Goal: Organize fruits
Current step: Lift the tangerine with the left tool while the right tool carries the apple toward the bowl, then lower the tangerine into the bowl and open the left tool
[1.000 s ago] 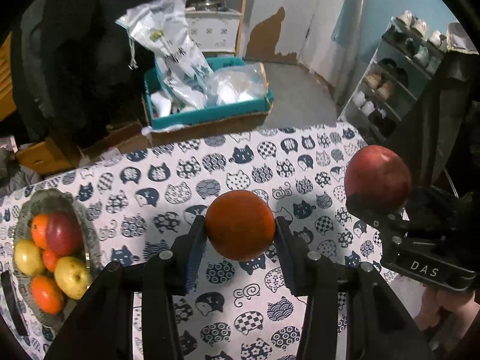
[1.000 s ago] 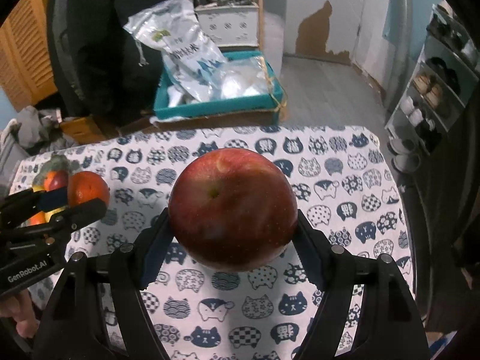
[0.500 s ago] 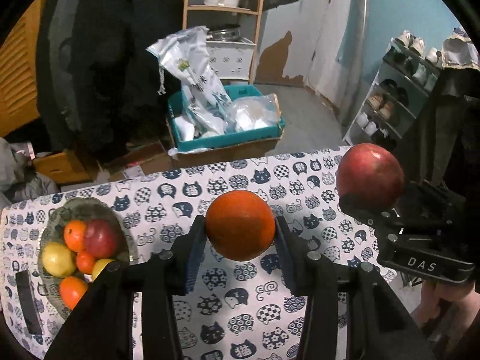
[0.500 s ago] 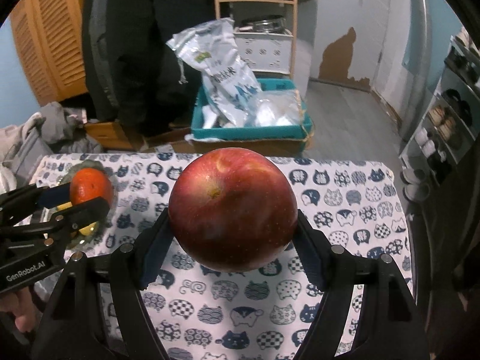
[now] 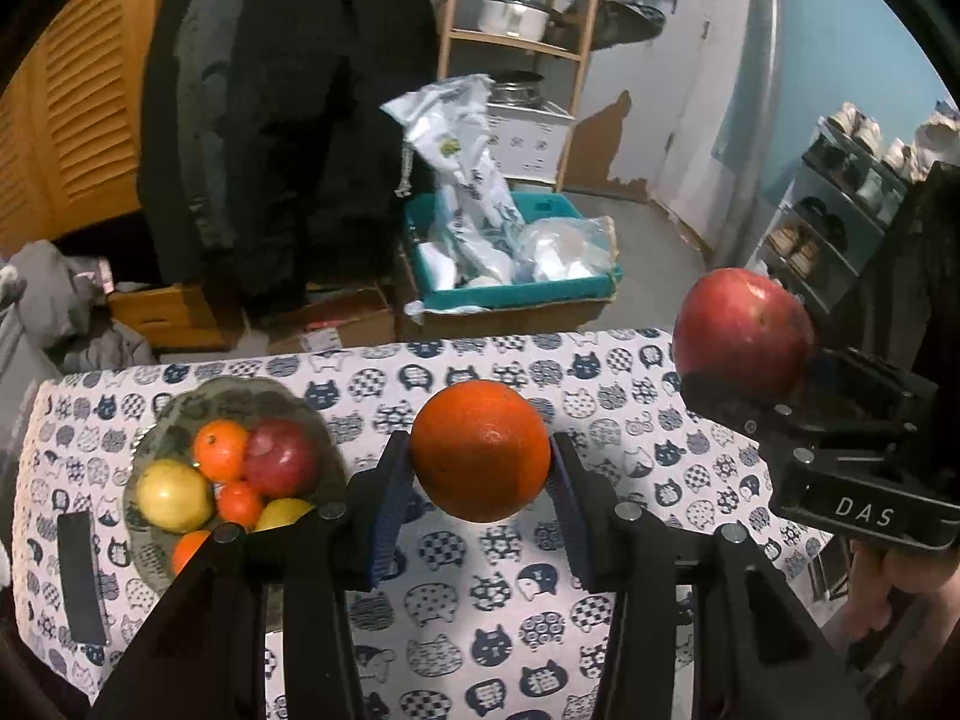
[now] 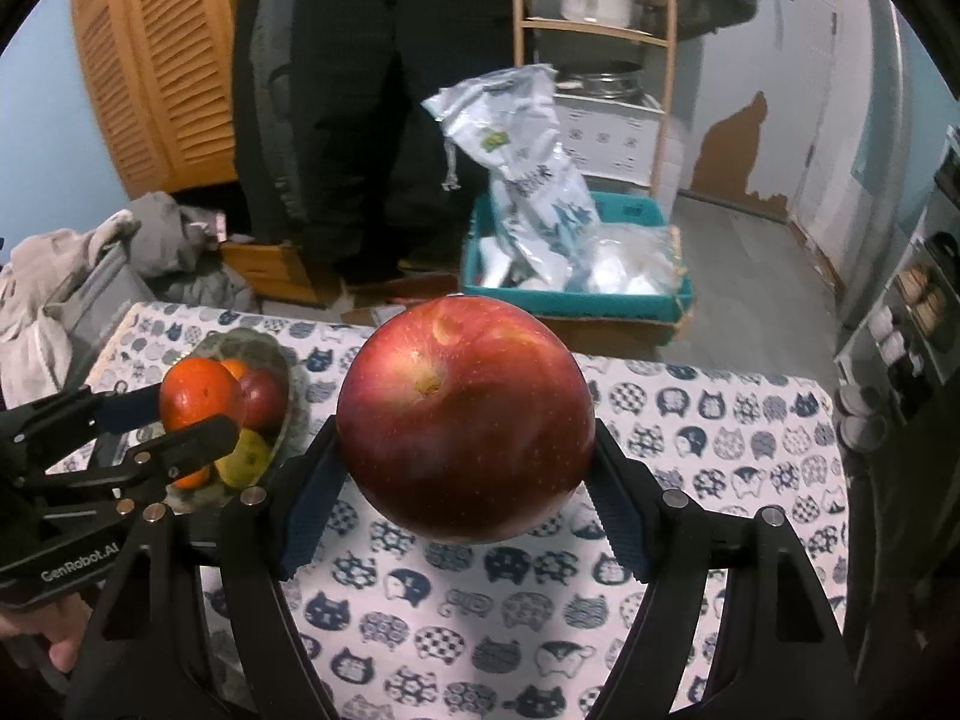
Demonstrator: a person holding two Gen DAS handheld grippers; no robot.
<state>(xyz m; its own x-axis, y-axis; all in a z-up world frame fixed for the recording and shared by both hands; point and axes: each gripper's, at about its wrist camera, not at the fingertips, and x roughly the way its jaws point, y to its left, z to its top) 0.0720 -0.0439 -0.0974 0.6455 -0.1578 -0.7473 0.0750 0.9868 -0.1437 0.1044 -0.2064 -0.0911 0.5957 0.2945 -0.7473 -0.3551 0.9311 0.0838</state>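
My left gripper (image 5: 481,483) is shut on an orange (image 5: 480,450), held above the cat-print table (image 5: 540,612). My right gripper (image 6: 465,501) is shut on a large red apple (image 6: 465,432), also in the air over the table. In the left wrist view the red apple (image 5: 744,339) and the right gripper (image 5: 720,387) hang at the right. In the right wrist view the orange (image 6: 201,393) and the left gripper (image 6: 192,420) sit at the left, in front of the bowl. A glass bowl (image 5: 171,414) on the table's left holds several oranges, a red apple and yellow fruits.
A flat black object (image 5: 81,579) lies by the table's left edge. Beyond the far edge stand a teal box (image 5: 516,294) with plastic bags, a dark hanging coat (image 5: 282,120), a wooden shelf (image 5: 516,42) and a shoe rack (image 5: 840,222). A hand (image 6: 54,642) holds the left gripper.
Both grippers have risen and pulled back with their fruit. The table and bowl now sit lower and farther off, and the bowl has shifted toward the middle of the left wrist view.
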